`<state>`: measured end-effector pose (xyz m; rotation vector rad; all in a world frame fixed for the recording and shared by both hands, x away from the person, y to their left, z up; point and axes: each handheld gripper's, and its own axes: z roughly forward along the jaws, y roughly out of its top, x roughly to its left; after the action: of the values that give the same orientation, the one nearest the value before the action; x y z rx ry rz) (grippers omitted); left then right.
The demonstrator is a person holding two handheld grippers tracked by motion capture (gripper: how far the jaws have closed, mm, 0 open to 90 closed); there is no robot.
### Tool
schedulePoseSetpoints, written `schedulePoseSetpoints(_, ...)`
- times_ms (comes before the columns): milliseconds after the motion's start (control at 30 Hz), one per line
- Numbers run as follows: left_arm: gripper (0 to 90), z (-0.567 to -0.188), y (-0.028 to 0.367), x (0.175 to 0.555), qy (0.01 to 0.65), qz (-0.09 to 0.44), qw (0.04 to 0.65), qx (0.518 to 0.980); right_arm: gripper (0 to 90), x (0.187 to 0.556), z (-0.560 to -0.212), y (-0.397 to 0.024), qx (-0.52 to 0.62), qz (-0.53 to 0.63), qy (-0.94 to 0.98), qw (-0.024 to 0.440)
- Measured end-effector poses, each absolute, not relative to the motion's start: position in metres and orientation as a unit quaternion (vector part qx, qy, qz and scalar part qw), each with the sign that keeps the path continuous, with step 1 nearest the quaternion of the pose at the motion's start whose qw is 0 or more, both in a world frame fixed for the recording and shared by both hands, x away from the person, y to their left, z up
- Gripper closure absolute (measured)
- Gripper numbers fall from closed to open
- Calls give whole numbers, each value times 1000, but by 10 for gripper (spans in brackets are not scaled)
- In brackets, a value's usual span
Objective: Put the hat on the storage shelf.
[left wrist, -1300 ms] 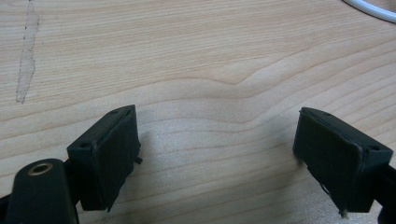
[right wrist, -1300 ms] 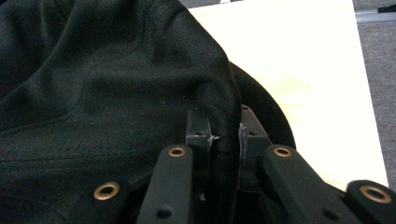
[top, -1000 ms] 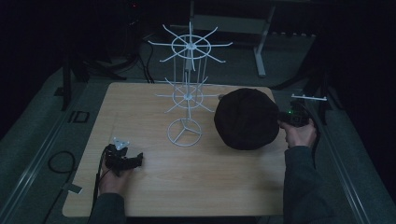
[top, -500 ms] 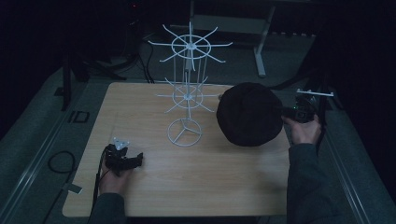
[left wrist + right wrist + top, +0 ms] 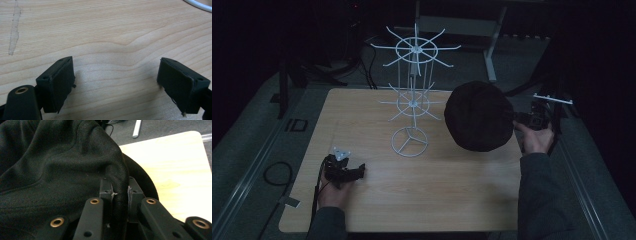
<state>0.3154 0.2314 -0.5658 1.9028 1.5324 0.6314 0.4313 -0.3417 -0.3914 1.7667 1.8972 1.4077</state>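
Right gripper (image 5: 120,195) jaws clamped on black hat (image 5: 479,117), pads half buried; left gripper (image 5: 117,82) jaws apart.

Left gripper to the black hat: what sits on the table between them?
In the high view, the white wire rack stands between the left gripper and the black hat, its ring base on the wooden table.

1. The left gripper (image 5: 346,171) rests low at the near left, jaws spread wide with nothing between them.
2. The right gripper (image 5: 532,120) is raised at the far right, jaws clamped tight.
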Motion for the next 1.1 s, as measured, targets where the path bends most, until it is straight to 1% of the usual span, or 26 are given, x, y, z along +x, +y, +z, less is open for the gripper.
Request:
schedulePoseSetpoints(267, 149, -566, 231, 315, 579, 238, 304, 718, 794, 432, -391, -336, 596, 480, 637, 91)
schedulePoseSetpoints(567, 149, -566, 231, 315, 578, 238, 303, 719, 793, 437, -392, -331, 598, 497, 626, 62)
schedulePoseSetpoints(933, 149, -566, 231, 315, 578, 238, 304, 719, 793, 438, -388, -325, 599, 508, 617, 53)
schedulePoseSetpoints(1100, 149, -566, 231, 315, 578, 238, 304, 719, 792, 439, -386, -326, 599, 524, 604, 37)
